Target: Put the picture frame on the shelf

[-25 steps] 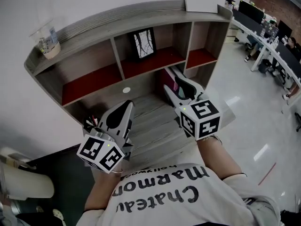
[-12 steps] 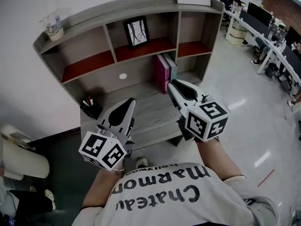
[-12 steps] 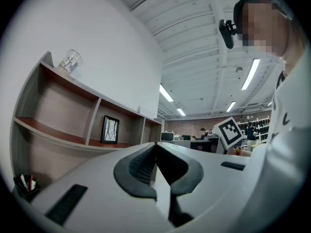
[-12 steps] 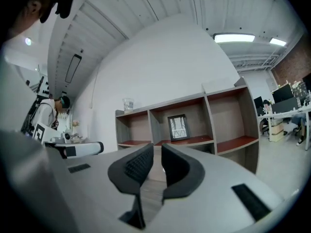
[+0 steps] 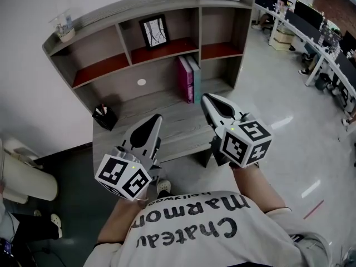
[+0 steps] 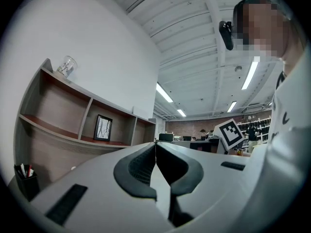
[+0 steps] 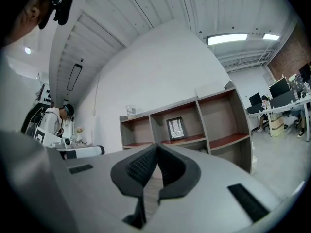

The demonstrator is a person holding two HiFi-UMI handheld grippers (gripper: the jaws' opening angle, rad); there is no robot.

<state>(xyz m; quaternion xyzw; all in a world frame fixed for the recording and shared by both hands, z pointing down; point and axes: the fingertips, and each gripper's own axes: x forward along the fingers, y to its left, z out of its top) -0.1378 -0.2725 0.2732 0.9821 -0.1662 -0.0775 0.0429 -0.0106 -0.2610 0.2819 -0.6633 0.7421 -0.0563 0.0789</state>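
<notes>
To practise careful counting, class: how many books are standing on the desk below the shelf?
2. A pink book and a grey book stand upright side by side on the desk, under the shelf. No others show, though the view is distant.

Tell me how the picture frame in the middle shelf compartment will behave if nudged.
The picture frame stands nearly upright on its bottom edge, so it would probably tip rather than slide. Its dark border looks rigid, likely stiff to grip. Thin, so probably light.
</notes>
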